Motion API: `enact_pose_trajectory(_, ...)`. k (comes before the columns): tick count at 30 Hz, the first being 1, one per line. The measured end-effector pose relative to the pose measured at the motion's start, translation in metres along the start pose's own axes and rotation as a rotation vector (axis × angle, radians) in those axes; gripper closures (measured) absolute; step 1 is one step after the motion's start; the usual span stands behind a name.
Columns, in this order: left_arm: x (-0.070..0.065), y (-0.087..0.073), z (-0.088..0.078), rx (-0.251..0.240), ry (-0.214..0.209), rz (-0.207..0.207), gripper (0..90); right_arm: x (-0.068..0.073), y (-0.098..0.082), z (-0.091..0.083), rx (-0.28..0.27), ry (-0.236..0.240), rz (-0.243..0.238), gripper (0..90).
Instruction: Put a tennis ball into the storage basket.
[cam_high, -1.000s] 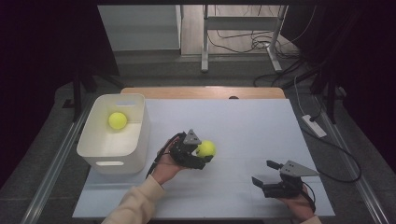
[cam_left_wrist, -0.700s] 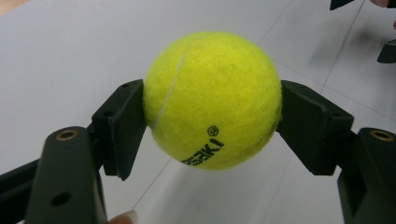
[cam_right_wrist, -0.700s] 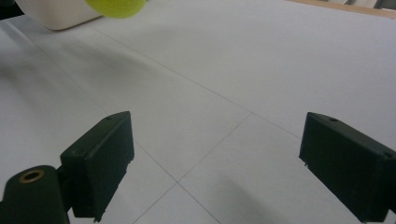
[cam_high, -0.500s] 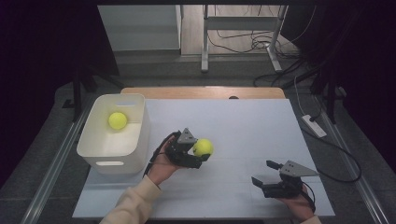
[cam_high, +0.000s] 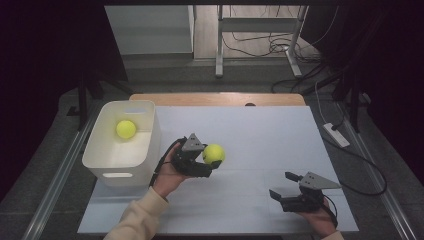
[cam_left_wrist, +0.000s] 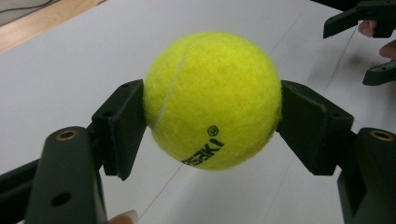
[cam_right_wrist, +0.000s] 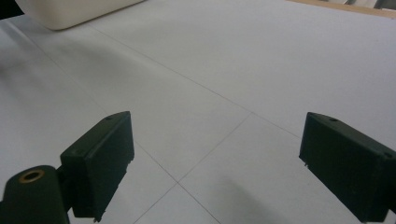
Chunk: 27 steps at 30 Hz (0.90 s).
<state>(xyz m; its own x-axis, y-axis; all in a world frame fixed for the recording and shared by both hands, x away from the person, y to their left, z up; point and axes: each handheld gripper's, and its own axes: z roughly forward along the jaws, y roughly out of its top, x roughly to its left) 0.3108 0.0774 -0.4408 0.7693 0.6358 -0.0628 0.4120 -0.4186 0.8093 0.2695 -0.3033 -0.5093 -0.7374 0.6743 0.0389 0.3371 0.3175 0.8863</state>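
Off to the side

A yellow tennis ball (cam_high: 126, 129) lies inside a white plastic bin (cam_high: 115, 165) on the pale table sheet (cam_high: 270, 135).

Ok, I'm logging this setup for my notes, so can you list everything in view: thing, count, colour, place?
tennis ball: one, yellow-green, clamped between the left gripper's jaws above the sheet.
second tennis ball: one, yellow-green, inside the bin.
bin: one, white, on the table's left side.
sheet: one, pale grey, covering most of the table.
table: one, wooden edge showing at the far side.
power strip: one, white, on the floor to the right.
left gripper: one, black, held at mid-table, shut on the ball.
right gripper: one, black, near right, jaws open with nothing between them.
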Motion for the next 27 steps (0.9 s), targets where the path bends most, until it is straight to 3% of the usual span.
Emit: enact_pose_trajectory(27,0.005,0.009,-0.03,-0.082,0.034,-0.017,27.6,0.0,0.0,0.0,-0.006,-0.001,0.0,10.3)
